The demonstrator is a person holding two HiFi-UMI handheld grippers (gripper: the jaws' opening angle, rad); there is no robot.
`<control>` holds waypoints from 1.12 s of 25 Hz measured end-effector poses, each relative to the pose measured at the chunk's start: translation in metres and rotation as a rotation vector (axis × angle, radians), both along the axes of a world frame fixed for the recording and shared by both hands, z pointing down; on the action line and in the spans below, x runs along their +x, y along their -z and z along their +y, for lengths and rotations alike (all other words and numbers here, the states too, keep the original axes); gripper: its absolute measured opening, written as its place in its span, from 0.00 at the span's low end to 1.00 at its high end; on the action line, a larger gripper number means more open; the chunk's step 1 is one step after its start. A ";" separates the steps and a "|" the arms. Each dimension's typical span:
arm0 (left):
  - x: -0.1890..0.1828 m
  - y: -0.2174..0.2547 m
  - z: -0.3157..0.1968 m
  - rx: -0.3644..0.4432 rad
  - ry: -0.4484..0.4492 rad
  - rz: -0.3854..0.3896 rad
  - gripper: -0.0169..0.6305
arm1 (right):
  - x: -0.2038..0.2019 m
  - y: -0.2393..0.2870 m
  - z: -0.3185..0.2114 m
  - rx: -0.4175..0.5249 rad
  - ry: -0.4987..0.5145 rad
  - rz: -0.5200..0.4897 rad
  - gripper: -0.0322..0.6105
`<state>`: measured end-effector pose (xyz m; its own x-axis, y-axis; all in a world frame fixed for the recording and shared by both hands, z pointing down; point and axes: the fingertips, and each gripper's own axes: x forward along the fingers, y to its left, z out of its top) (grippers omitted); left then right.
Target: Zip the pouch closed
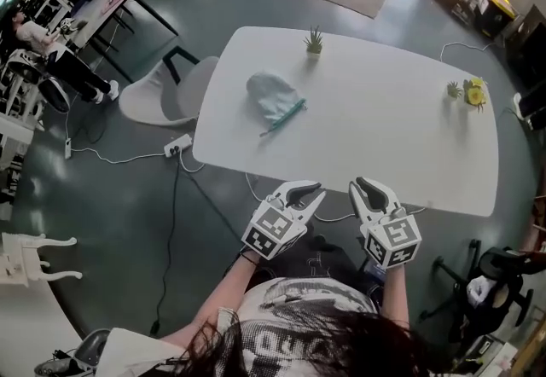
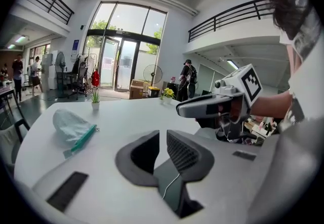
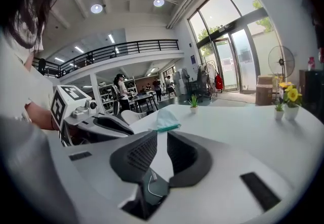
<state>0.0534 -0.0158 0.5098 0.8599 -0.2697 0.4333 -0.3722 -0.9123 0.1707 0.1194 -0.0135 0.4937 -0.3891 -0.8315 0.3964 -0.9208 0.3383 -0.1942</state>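
Table [image 1: 384, 119]: pouch [image 1: 271, 94] near left edge. Left gripper [image 1: 310, 191], right gripper [image 1: 364, 186] off near edge, jaws slightly apart, empty. I fear pouch slides if zip [image 1: 285, 116] pulled unpinned.

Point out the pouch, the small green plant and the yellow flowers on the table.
pouch [image 1: 271, 94], head view, its pale fabric body
small green plant [image 1: 314, 40], head view, its leaves
yellow flowers [image 1: 475, 94], head view, the blooms

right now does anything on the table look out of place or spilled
Nothing stands out. The pouch lies flat on the white table, with nothing spilled. The green plant and the yellow flowers stand upright. The left gripper and right gripper hang short of the near edge, jaws slightly apart and empty.
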 end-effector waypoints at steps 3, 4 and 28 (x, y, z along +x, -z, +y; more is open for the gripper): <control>0.002 0.009 0.012 0.020 -0.007 0.014 0.09 | 0.000 0.007 0.014 0.020 -0.018 -0.001 0.08; 0.003 0.012 0.016 0.025 -0.007 0.020 0.09 | 0.000 0.009 0.019 0.022 -0.026 -0.002 0.05; -0.016 0.032 0.053 0.086 -0.049 0.008 0.06 | -0.033 0.025 0.046 0.096 0.006 0.042 0.04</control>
<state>0.0371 0.0373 0.4777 0.8765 -0.2630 0.4033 -0.3255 -0.9409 0.0937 0.0861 0.0328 0.4688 -0.3786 -0.8643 0.3312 -0.9255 0.3586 -0.1223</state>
